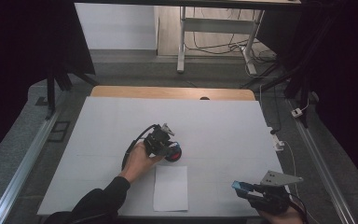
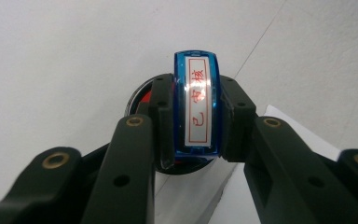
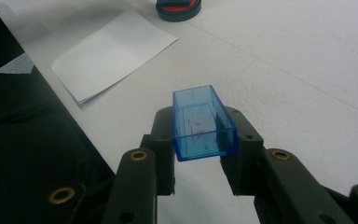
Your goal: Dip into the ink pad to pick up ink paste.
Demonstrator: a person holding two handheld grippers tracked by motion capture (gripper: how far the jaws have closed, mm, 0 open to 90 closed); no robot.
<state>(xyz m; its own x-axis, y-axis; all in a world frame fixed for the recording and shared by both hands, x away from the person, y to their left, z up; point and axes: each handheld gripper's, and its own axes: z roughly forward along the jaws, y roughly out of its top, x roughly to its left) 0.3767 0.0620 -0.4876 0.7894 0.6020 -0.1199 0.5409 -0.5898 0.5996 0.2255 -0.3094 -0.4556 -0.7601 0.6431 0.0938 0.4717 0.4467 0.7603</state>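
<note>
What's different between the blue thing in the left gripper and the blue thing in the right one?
The stamp in the left gripper bears a white label with red characters; the cap in the right gripper is a hollow, open box. The stamp sits over the ink pad; the cap is held apart, near the table's edge. Both are clear blue plastic.

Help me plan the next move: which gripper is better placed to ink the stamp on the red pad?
Left. The left gripper is shut on the blue stamp right over the ink pad; the right gripper holds only the blue cap far off.
</note>
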